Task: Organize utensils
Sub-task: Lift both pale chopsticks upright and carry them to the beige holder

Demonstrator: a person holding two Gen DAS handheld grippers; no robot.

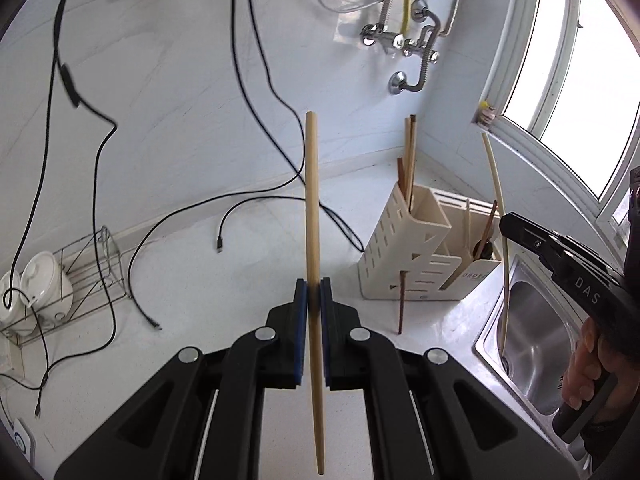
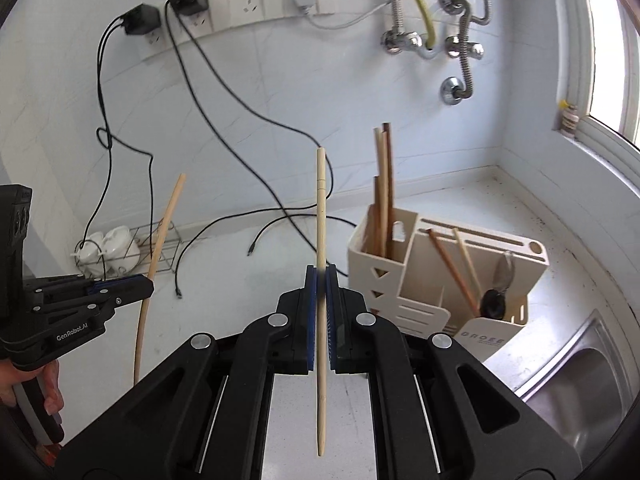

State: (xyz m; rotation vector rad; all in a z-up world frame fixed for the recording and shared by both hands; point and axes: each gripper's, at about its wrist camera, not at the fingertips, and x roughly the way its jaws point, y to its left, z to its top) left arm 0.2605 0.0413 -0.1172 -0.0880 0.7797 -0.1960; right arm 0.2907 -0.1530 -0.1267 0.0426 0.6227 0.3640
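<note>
Holding one thin light-wood chopstick (image 1: pixel 312 216) upright, the left gripper (image 1: pixel 314 292) is clenched on it with its blue pads, in the centre of the left wrist view. The right gripper (image 2: pixel 321 280) grasps a paler, slimmer bamboo chopstick (image 2: pixel 321 240) in the same way, at the centre of the right wrist view. Each stick is pinched a little below its middle, so a long part stands above the jaws and a shorter part hangs below.

I judge both sticks to be very light, stiff and smooth, so they can turn or slide between the pads if the grip becomes loose. A hold near the middle, as now, looks to me balanced enough, and the free lower tip can be guided downward.

The cream plastic utensil holder with slotted sides (image 2: pixel 404 280) stands on the white countertop (image 1: pixel 248 264) at right of centre, beside the steel sink (image 1: pixel 536 344). Its tall compartment already keeps several brown wooden chopsticks (image 2: pixel 385 192); the lower compartment holds more sticks and a dark spoon (image 2: pixel 494 302).
</note>
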